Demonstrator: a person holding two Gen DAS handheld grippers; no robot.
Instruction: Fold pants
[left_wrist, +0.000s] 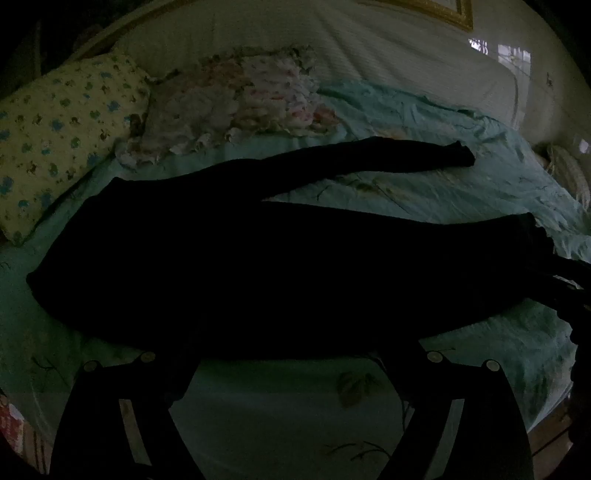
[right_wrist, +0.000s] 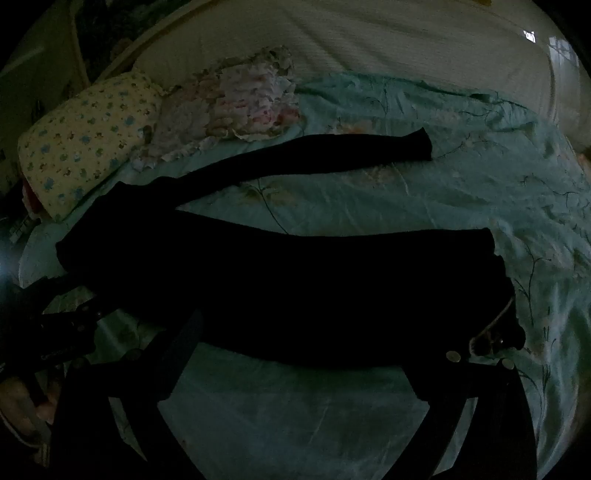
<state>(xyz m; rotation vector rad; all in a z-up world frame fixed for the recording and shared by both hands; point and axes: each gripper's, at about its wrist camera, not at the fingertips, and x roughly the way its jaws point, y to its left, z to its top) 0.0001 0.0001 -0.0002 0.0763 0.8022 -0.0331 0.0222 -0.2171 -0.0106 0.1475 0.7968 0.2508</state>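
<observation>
Here the pants (left_wrist: 229, 266) lie spread on the bed (left_wrist: 280, 413), legs apart, soft and limp, best pinched at waistband or hems, while both claws, left (left_wrist: 295, 369) and right (right_wrist: 303, 350), hover agape, empty.

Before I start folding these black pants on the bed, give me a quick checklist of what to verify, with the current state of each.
1. Pants spread flat on the teal bedspread: ok, the two legs lie apart in a V.
2. Left gripper open and empty: ok.
3. Right gripper open and empty: ok.
4. Far leg clear of the flowered pillow and ruffled cloth: ok.
5. Near leg cuff flat: cannot tell, too dark.
6. Waistband clear of the pillow: cannot tell.
</observation>
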